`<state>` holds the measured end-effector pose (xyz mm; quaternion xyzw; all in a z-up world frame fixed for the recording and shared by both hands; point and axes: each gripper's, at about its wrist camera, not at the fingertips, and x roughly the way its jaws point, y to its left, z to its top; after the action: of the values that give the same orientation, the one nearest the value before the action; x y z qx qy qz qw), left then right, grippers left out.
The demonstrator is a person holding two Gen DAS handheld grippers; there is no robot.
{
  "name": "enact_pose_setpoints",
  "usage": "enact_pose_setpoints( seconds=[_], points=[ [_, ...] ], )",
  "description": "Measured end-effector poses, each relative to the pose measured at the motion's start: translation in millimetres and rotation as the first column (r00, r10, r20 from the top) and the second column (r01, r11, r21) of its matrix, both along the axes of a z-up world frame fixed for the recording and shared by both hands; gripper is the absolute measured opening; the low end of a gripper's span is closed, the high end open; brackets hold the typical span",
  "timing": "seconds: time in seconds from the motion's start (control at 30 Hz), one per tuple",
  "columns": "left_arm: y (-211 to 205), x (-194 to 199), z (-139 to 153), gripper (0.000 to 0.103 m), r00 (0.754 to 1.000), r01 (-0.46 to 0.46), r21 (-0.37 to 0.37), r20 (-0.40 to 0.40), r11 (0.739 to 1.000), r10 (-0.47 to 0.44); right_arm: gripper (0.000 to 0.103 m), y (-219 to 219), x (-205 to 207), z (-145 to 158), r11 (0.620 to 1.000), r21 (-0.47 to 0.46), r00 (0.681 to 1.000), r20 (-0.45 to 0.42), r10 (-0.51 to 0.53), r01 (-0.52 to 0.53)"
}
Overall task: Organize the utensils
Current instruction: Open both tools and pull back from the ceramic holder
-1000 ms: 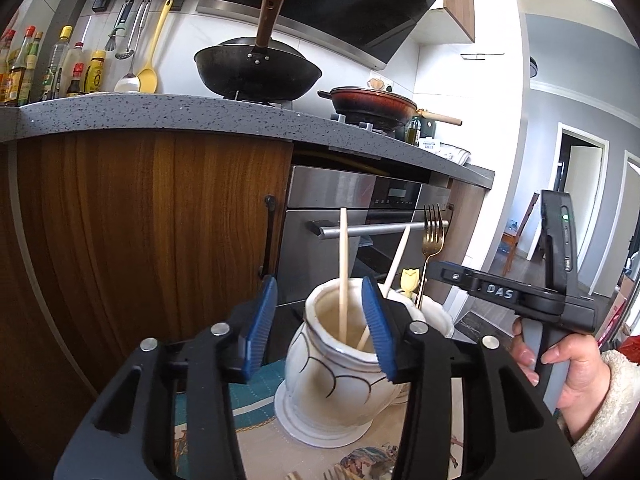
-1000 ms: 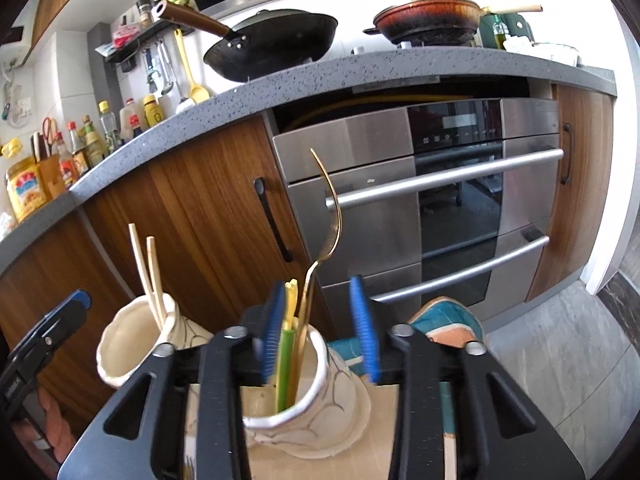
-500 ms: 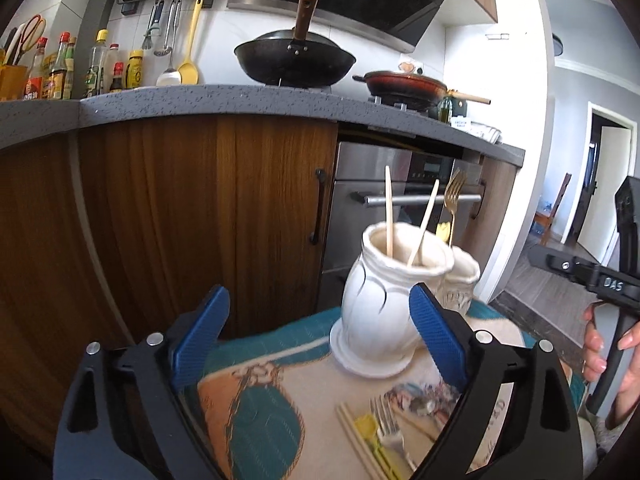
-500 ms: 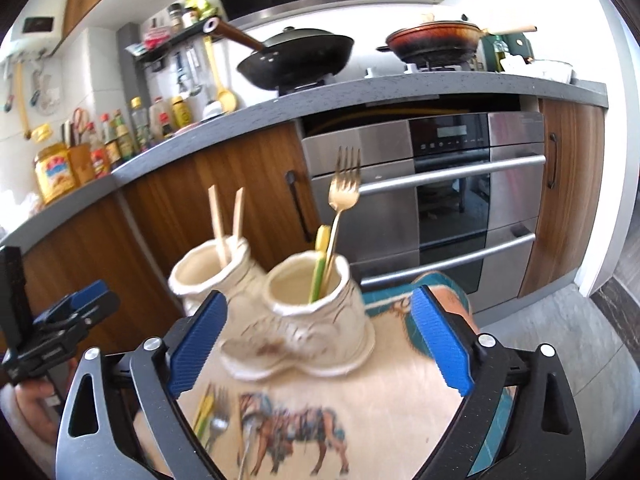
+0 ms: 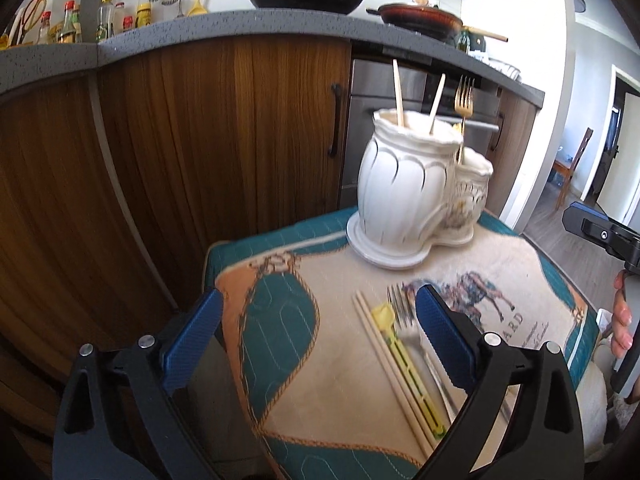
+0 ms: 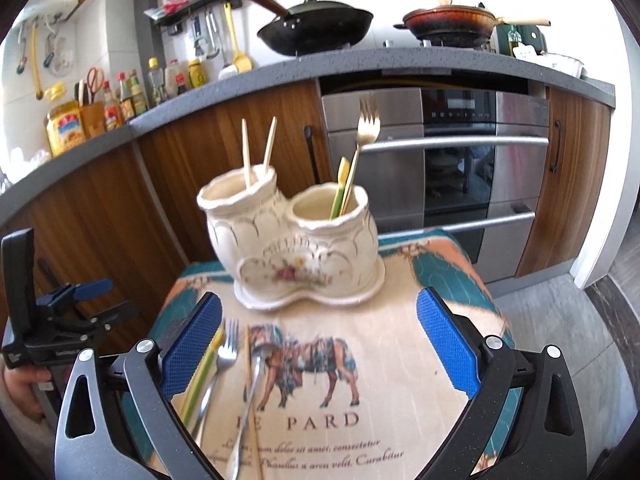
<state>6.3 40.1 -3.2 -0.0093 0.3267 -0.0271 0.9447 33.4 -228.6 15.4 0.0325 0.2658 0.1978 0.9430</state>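
- A kitchen: dark wood cabinets point(image 5: 180, 152) under a grey speckled counter point(image 6: 360, 64), a steel oven point(image 6: 440, 152) to the right, a black wok point(image 6: 320, 28) and a reddish pan point(image 6: 448, 24) on the stove, bottles and hanging tools along the back wall.
- In front stands a small table covered by a cloth point(image 6: 400, 360) with a teal border and a printed horse.
- At the far side of the cloth sits a white ceramic double holder point(image 6: 296, 236), two joined pots on one base.
- The left pot, as the right camera sees it, holds two pale chopsticks point(image 6: 246, 152) leaning apart; the right pot holds a gold fork point(image 6: 366, 128), tines up, and a yellow-green utensil point(image 6: 340, 184).
- Loose utensils lie on the near left part of the cloth: a pair of chopsticks point(image 5: 384, 360), a yellow-green stick point(image 5: 404, 360), a silver fork point(image 6: 222, 364) and a silver spoon point(image 6: 252, 392), roughly side by side.
- The left gripper point(image 5: 316, 344) has just been opening; its blue pads are wide apart with nothing clamped, over the loose utensils.
- The right gripper point(image 6: 318, 344) has likewise just been opening; its pads are spread wide and grip nothing, the holder beyond them.
- Each gripper shows at the edge of the other's view, with a hand point(image 5: 622, 320) on its handle.
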Motion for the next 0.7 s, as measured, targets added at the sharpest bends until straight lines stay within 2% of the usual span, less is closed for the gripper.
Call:
enact_pose_setpoints(
  seconds=[0.33, 0.43, 0.57, 0.7],
  points=[
    [-26, -1, -34, 0.094, 0.990, 0.063, 0.047, -0.131, 0.997, -0.056, 0.097, 5, -6, -29, 0.999, -0.037, 0.997, -0.074, 0.028, -0.031],
    [-32, 1, -44, 0.086, 0.983, 0.072, 0.065, -0.171, 0.995, -0.060, 0.097, 7, -7, -33, 0.998, -0.048, 0.996, -0.076, 0.036, -0.040],
    [-33, 3, -54, 0.077, 0.973, 0.059, 0.055, -0.225, 0.997, -0.046, 0.097, 9, -6, -37, 0.997, -0.052, 0.995, -0.086, 0.044, -0.048],
    [-37, 5, -62, 0.063, 0.961, 0.064, 0.064, -0.272, 0.996, -0.044, 0.097, 9, -6, -40, 0.997, -0.049, 0.994, -0.096, 0.047, -0.052]
  ],
)
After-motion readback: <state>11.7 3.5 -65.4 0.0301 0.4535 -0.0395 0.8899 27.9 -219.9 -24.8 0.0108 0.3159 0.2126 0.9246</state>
